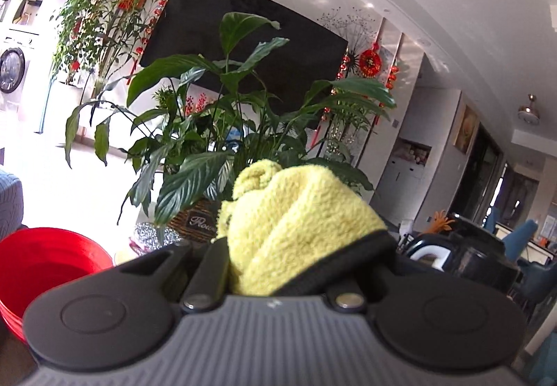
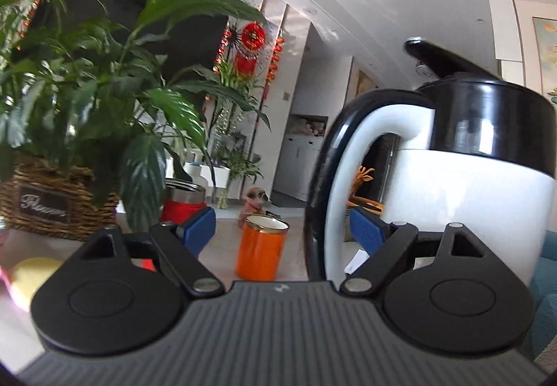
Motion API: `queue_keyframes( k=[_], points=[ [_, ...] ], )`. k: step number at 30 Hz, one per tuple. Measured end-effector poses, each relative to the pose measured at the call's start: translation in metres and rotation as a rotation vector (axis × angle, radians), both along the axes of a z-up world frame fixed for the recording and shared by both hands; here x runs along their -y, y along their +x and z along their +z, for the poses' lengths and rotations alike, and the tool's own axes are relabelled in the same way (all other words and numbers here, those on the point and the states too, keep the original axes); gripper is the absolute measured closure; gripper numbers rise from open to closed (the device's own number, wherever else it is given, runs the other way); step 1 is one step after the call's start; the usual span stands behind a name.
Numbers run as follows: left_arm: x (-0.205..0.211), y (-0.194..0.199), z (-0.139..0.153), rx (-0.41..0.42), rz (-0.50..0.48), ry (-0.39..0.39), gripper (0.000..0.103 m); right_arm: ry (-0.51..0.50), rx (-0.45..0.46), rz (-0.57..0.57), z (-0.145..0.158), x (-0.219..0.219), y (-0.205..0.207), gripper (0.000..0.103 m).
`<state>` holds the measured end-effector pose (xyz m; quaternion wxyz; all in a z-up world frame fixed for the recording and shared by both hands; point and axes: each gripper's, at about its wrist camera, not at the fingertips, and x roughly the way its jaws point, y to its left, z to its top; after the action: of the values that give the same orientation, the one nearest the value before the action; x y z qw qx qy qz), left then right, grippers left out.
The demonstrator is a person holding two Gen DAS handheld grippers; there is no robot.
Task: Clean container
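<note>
- Basket planter, left side of worktop: dark label in script, starts "Flow…"; rest not legible.
- Left tool: clenched on yellow fleece cloth; soft, light, bunched.
- Right tool: released, blue pads spread wide around the handle, not pressing.
- White jug, black lid, at right: rigid, smooth, probably slippery; handle judged best hold. No brand visible.
</note>
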<state>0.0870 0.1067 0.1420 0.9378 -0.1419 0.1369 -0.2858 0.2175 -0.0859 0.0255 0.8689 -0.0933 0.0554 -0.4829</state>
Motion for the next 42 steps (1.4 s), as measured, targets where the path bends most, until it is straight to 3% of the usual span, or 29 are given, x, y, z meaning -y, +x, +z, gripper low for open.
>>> queue_keyframes(
  k=[3, 5, 8, 10, 18, 25, 30, 33, 39, 42],
  points=[
    [0.002, -0.003, -0.001, -0.005, -0.004, 0.006, 0.096, -0.03, 0.026, 0.007, 0.0, 0.005, 0.005, 0.015],
    [0.004, -0.003, -0.001, -0.005, -0.008, 0.006, 0.096, -0.025, 0.057, 0.016, 0.002, 0.006, 0.0, 0.021],
    [0.004, -0.002, -0.002, -0.01, -0.008, 0.001, 0.096, 0.025, 0.128, 0.03, 0.007, 0.013, -0.016, 0.048],
    [0.002, -0.002, -0.003, -0.019, -0.013, -0.008, 0.096, 0.046, 0.122, 0.048, 0.01, 0.018, -0.023, 0.076],
    [0.017, 0.002, -0.007, -0.049, -0.045, -0.022, 0.096, 0.17, 0.112, 0.372, 0.025, 0.041, -0.083, 0.076],
    [0.048, -0.001, -0.012, -0.064, -0.116, 0.024, 0.096, 0.251, 0.025, 0.952, 0.033, 0.083, -0.171, 0.075],
    [0.083, -0.006, -0.013, -0.038, -0.163, 0.083, 0.096, 0.314, -0.068, 1.239, 0.045, 0.115, -0.21, 0.075],
    [0.107, -0.008, -0.012, -0.018, -0.204, 0.097, 0.096, 0.314, -0.103, 1.32, 0.047, 0.125, -0.223, 0.075],
    [0.159, -0.012, -0.013, 0.033, -0.333, 0.128, 0.096, 0.295, -0.093, 1.355, 0.042, 0.129, -0.239, 0.074],
    [0.176, -0.014, -0.022, 0.062, -0.305, 0.188, 0.096, 0.312, -0.072, 1.348, 0.042, 0.13, -0.246, 0.074]
  ],
)
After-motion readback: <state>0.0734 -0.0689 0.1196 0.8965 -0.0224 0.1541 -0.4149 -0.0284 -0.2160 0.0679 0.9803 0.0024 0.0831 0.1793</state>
